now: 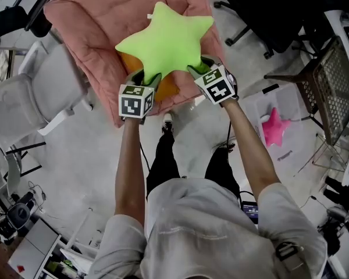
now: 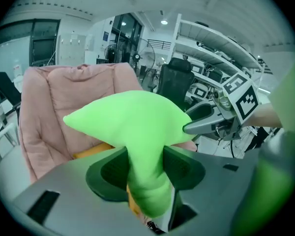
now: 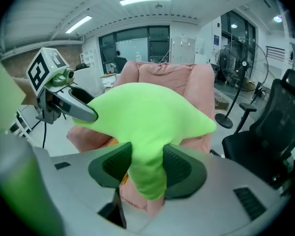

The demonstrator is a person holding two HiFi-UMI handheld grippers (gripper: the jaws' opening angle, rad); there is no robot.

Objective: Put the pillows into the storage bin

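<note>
A bright green star pillow (image 1: 164, 39) hangs in the air above the pink padded armchair (image 1: 93, 22). My left gripper (image 1: 149, 81) is shut on its lower left arm, and my right gripper (image 1: 199, 70) is shut on its lower right arm. In the left gripper view the green star pillow (image 2: 132, 122) is squeezed between the dark pads (image 2: 105, 173). The right gripper view shows the same pinch on the green star pillow (image 3: 147, 127). An orange pillow (image 1: 166, 87) lies on the chair seat under the star. The clear storage bin (image 1: 279, 97) sits on the floor to the right with a pink star pillow (image 1: 274, 127) inside.
A white chair (image 1: 29, 97) stands to the left of the armchair. A black office chair (image 1: 267, 10) and a mesh chair (image 1: 331, 86) stand at the right, next to the bin. The person's legs and feet are on the grey floor (image 1: 87, 161) below the grippers.
</note>
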